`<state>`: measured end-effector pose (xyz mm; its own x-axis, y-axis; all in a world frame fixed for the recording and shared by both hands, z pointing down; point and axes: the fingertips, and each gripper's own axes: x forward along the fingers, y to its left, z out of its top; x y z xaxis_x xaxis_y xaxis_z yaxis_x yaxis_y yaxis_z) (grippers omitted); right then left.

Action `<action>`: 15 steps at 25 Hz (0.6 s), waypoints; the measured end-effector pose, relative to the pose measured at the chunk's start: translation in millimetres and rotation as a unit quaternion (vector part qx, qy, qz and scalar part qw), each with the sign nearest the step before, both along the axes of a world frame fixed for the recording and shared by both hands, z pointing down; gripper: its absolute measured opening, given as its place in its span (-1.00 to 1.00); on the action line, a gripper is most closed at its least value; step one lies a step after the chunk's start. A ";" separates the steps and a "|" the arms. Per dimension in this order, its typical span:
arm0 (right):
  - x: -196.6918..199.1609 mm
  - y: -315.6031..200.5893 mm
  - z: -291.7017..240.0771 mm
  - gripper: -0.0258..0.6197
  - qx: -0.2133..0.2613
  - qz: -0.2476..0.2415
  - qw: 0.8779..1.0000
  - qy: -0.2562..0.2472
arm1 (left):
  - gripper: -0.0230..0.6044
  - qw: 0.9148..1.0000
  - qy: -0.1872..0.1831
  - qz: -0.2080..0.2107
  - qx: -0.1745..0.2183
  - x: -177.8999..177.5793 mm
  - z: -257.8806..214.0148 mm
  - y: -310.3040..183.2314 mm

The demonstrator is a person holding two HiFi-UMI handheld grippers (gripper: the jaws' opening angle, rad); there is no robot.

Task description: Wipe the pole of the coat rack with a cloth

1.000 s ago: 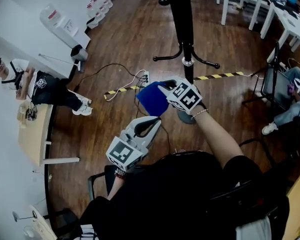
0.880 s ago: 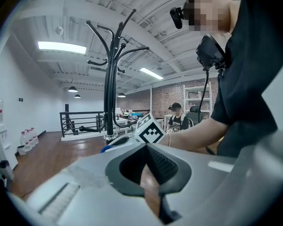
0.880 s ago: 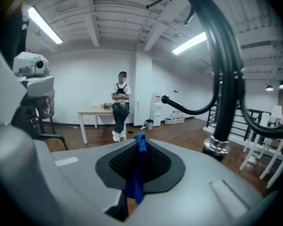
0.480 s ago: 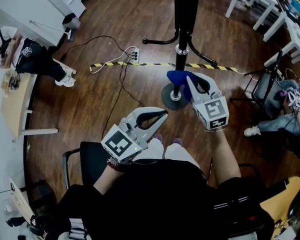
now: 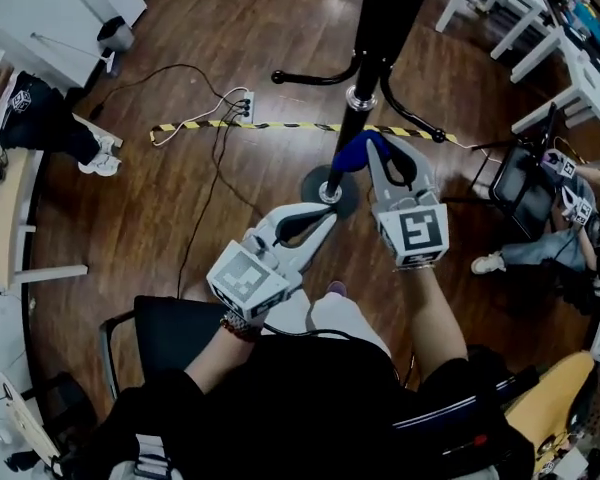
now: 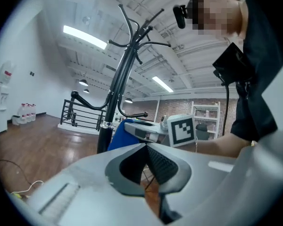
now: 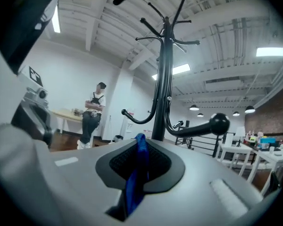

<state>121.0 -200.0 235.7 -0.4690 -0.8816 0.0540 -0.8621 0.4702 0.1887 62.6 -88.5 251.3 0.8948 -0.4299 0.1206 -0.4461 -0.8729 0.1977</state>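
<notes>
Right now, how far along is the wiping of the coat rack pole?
Done: the blue cloth is clamped in the right gripper. In hand: it sits low at the pole, just above the base; the left gripper is shut, empty. Left: the pole above; how much is already wiped cannot be told.

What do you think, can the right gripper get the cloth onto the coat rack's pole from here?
Probably yes: the right gripper is shut on the blue cloth, which sits right beside the pole, with nothing seen between them.
</notes>
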 end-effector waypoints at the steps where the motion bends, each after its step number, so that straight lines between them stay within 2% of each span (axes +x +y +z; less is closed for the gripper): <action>1: -1.6 -10.3 -0.9 -0.85 0.012 0.016 1.000 0.006 | -0.91 1.000 0.013 -0.006 0.008 1.1 -2.3 -3.6; 4: -11.4 -31.6 -10.3 -0.85 0.074 0.025 0.996 0.032 | -0.91 0.999 0.013 0.003 0.038 3.1 7.4 -11.1; 7: -10.2 -40.4 -19.0 -0.85 0.131 0.037 0.989 0.057 | -0.91 0.999 0.021 0.005 0.047 2.2 32.0 -24.6; 10: -4.1 -49.3 -12.3 -0.85 0.123 0.072 0.988 0.052 | -0.91 0.998 0.047 -0.005 0.041 -9.3 55.1 -35.1; 11: -2.7 -55.4 -12.9 -0.85 0.122 0.077 0.988 0.049 | -0.91 0.998 0.044 0.001 0.053 -10.7 64.7 -39.9; 13: -0.9 -64.4 -14.5 -0.85 0.131 0.079 0.987 0.053 | -0.91 0.992 0.004 0.034 0.122 -8.8 87.5 -45.9; 14: 0.0 -66.1 -11.8 -0.85 0.133 0.081 0.986 0.054 | -0.91 0.990 0.001 0.037 0.134 -8.9 98.6 -48.3; 15: 1.1 -66.4 -7.6 -0.85 0.134 0.083 0.986 0.049 | -0.91 0.992 0.016 0.026 0.119 -9.8 107.0 -51.4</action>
<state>122.1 -266.4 228.1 -0.3202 -0.9347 -0.1540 -0.8948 0.2451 0.3732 52.8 -139.9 358.3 0.9182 -0.3962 -0.0067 -0.3962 -0.9182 -0.0029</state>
